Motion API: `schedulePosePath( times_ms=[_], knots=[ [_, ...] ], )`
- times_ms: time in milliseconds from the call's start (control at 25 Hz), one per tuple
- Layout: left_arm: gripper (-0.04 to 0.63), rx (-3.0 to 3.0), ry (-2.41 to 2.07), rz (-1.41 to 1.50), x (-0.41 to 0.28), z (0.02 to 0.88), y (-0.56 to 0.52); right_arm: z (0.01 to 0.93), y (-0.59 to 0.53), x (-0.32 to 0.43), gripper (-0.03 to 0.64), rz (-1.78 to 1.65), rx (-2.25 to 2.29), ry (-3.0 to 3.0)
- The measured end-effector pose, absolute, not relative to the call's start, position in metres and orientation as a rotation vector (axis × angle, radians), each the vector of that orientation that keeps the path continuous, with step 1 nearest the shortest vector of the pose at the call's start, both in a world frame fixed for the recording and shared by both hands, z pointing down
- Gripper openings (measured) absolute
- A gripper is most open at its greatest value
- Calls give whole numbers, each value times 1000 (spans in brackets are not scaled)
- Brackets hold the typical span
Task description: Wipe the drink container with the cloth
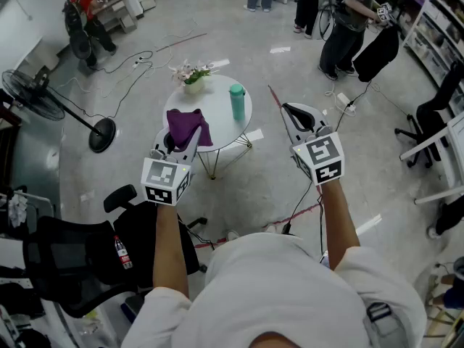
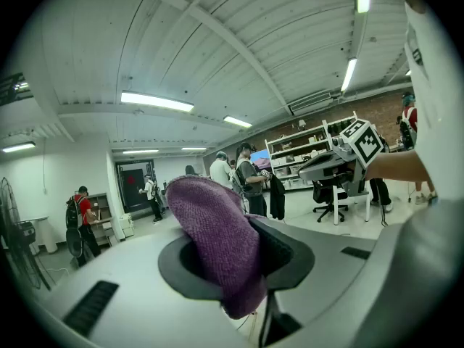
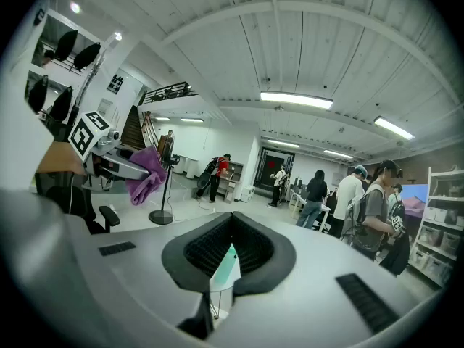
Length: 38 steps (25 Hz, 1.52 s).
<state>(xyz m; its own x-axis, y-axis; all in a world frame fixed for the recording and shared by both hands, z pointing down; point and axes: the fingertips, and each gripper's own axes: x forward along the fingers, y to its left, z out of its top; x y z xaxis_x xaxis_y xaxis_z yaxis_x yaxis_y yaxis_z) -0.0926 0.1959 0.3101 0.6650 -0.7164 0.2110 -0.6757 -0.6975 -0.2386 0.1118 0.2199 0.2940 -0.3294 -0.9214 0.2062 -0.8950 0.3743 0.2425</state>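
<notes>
A teal drink container [image 1: 237, 101] stands upright on the small round white table [image 1: 217, 140]. My left gripper [image 1: 183, 142] hangs over the table's near left edge, shut on a purple cloth [image 1: 188, 125]. In the left gripper view the cloth [image 2: 216, 241] bulges out from between the pads. My right gripper [image 1: 291, 110] is held off the table's right side, over the floor, shut with nothing in it. In the right gripper view a sliver of the teal container [image 3: 227, 264] shows beyond the closed pads [image 3: 250, 246], and the left gripper's cloth [image 3: 148, 171] shows at the left.
A small pot of flowers [image 1: 190, 75] sits at the table's far edge. A standing fan [image 1: 43, 98] is on the left, and a black office chair [image 1: 80, 259] close at my lower left. Cables run across the floor. Several people stand at the back, with shelves and a chair [image 1: 433, 114] at right.
</notes>
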Motion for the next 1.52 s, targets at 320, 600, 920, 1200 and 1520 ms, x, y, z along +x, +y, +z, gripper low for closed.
schedulePosePath(
  times_ms=[320,600,920,1200,1520],
  knots=[
    [121,-2739,1190,-455,-64,319,203,298,223,141,14,-93,1592,-2418],
    [121,-2758,1267,-508,-46,348,205,335,215,171,14,11,1564,-2406],
    [121,-2780,1263,-486,-26,357,158,341,168,180,12,53,1507,-2414],
    [121,-2781,1262,-441,-41,353,69,322,92,161,14,-89,1527,-2426],
    [121,-2807,1185,-408,-50,337,-35,326,1,134,14,-10,1469,-2374]
  ],
)
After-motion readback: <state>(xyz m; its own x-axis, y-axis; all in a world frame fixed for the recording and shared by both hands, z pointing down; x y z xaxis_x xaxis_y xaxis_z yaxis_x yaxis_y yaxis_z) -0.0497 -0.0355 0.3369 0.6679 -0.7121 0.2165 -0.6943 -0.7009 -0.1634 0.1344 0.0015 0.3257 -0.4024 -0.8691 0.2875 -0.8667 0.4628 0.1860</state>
